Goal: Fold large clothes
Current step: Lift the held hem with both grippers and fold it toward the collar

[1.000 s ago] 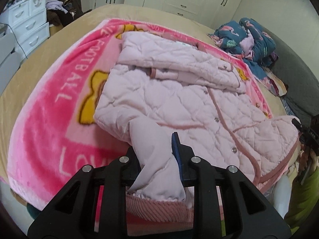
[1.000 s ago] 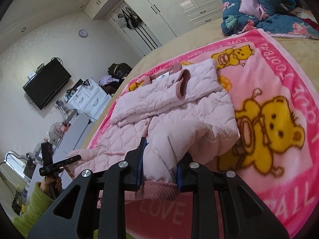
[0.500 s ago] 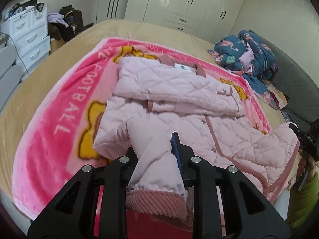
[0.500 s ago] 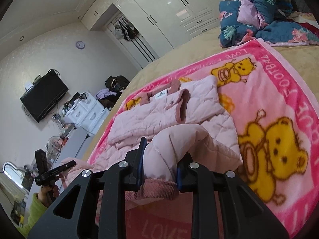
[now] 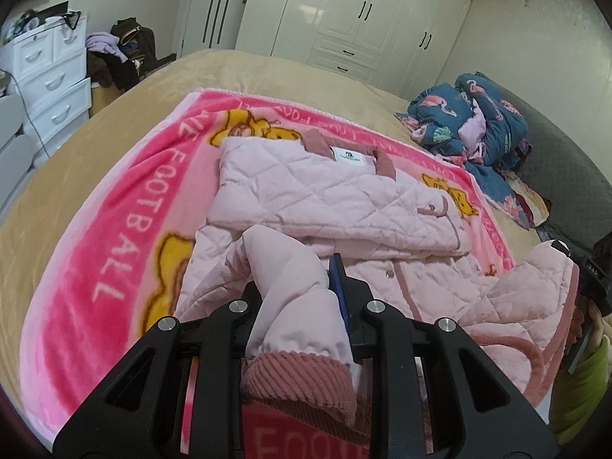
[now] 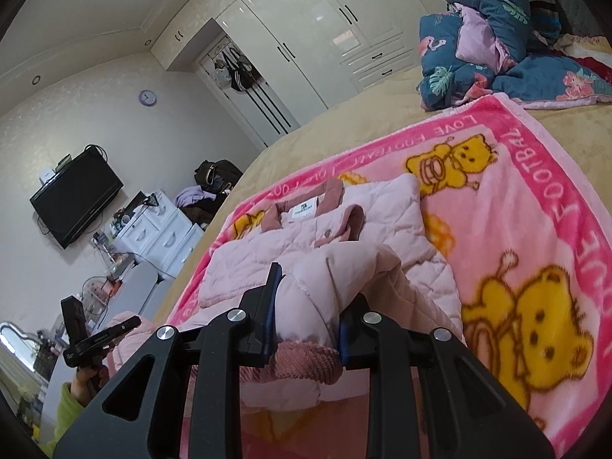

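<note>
The left gripper (image 5: 296, 287) is clamped on a sleeve (image 5: 290, 279) of the pink quilted jacket (image 5: 325, 199), ribbed cuff (image 5: 298, 382) bunched just behind its fingers. The right gripper (image 6: 306, 302) grips the other sleeve (image 6: 325, 287) the same way. Ahead of both, the jacket lies on a pink bear-print blanket (image 5: 114, 210) spread over a tan bed (image 5: 248, 69) — collar at the far end, one front panel folded across. Beyond the bed stand white wardrobes (image 5: 363, 19); to the left gripper's left a white drawer chest (image 5: 49, 88), to its right a heap of blue floral bedding (image 5: 478, 122). Far left of the right gripper, a black television (image 6: 76, 199) hangs on the wall — a round clock (image 6: 147, 97) higher up.
</note>
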`<state>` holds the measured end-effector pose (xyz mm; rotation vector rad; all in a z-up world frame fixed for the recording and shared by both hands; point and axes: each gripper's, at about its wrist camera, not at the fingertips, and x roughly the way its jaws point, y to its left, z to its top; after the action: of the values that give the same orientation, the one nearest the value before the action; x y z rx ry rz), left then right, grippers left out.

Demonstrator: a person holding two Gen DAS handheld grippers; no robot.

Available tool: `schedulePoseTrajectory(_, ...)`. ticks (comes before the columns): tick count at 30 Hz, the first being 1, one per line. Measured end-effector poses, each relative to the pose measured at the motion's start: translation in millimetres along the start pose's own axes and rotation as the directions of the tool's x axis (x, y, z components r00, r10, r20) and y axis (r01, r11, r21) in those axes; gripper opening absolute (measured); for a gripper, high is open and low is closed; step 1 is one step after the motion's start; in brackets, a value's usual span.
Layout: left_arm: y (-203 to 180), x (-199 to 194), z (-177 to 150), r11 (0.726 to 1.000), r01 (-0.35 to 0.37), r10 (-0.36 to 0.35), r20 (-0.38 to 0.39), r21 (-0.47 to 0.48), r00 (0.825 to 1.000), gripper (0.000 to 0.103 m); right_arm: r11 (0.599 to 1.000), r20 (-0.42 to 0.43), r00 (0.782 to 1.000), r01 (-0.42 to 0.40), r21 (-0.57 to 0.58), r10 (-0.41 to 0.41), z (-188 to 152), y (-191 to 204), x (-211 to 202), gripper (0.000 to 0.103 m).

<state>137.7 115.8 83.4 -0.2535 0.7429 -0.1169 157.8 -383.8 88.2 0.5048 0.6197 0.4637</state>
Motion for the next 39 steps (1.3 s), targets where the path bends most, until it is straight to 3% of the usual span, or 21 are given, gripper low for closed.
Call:
schedulePoseTrajectory(25,-1.1,6.0,74.4,1.000,-0.013,0.013,0.144,0.000,0.990,0.017,0.999,0.134,0.990,0.040,0.021,-0.043,66.9,-1.0,29.3,0.022)
schedulePoseTrajectory(39,3.0,27.4,112.9,0.998,-0.052,0.056,0.212,-0.025,0.976,0.018,0.995,0.175,0.981,0.077,0.060,-0.087,103.5,-9.8,55.0,0.022)
